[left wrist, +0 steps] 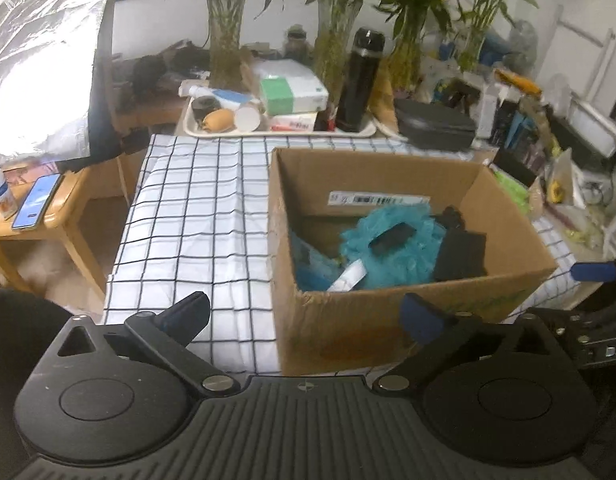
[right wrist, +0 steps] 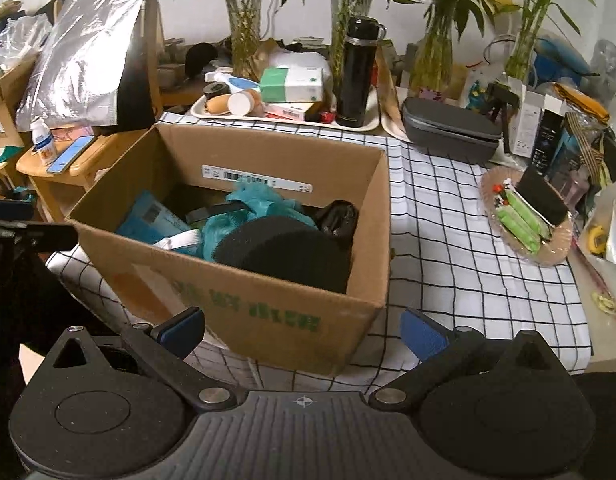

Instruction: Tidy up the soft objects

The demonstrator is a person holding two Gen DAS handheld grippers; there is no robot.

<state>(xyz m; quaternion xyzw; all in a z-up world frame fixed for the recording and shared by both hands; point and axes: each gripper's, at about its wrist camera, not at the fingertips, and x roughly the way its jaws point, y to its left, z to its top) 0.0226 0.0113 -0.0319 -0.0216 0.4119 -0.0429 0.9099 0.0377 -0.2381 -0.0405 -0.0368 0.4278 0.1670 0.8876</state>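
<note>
Open room: bare checked tablecloth (left wrist: 196, 216) left of the cardboard box (left wrist: 387, 320), more on its right.
Box: at the table's front edge, holding teal mesh puff (left wrist: 391, 244) and black sponge (right wrist: 284, 254).
Left gripper (left wrist: 304, 314): jaws wide, empty, angled down before the box.
Right gripper (right wrist: 304, 328): jaws wide, empty, tilted down at the box's front wall.

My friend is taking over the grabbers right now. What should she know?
Left gripper: open, nothing in it.
Right gripper: open, nothing in it.
The cardboard box sits on the checked tablecloth, just in front of both grippers.
Done: the teal bath pouf and black sponge are in the box.
Left: no soft things are loose on the cloth near the box; look around the cluttered edges.
</note>
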